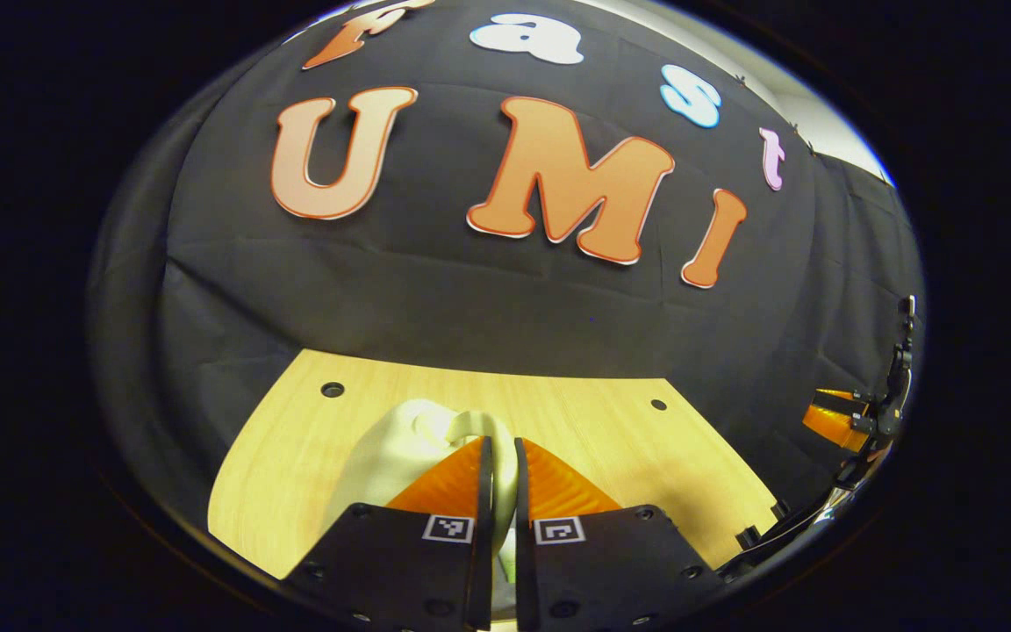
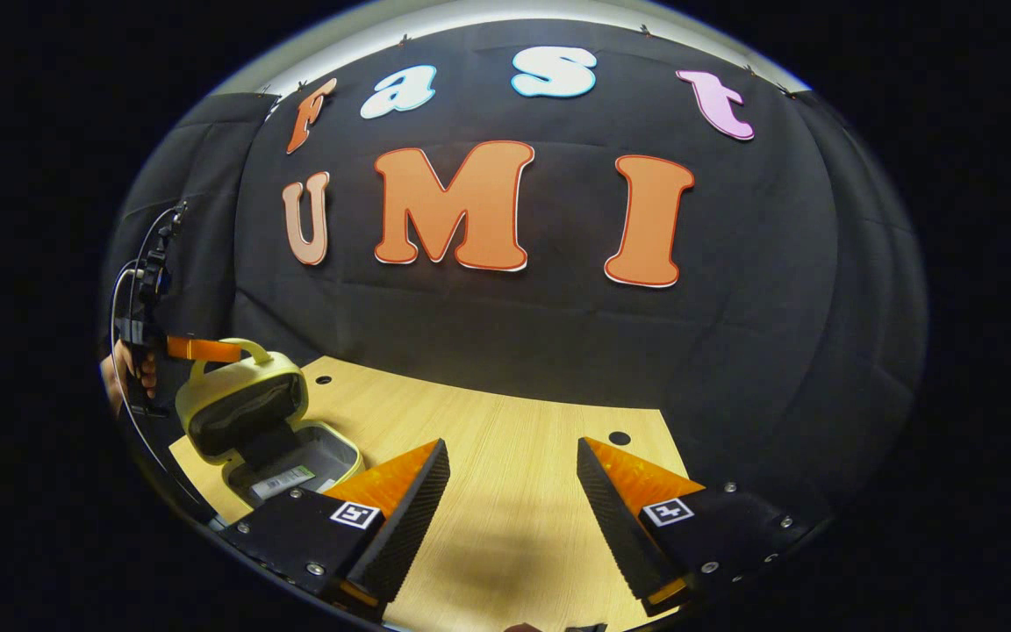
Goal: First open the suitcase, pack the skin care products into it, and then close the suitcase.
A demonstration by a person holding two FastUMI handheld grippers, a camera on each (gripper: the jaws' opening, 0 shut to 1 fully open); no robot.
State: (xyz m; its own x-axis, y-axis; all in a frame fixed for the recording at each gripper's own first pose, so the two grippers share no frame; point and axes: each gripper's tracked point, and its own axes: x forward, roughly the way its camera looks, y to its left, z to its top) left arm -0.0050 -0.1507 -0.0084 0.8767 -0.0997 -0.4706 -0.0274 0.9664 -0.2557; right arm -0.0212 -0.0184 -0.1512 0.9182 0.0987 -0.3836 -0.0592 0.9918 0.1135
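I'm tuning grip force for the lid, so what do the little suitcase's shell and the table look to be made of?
The suitcase looks like smooth moulded hard plastic, pale yellow with a soft sheen, its lid standing open on a grey lining that may be fabric. The table shows light wood grain with a matte finish; whether solid wood or laminate is unclear.
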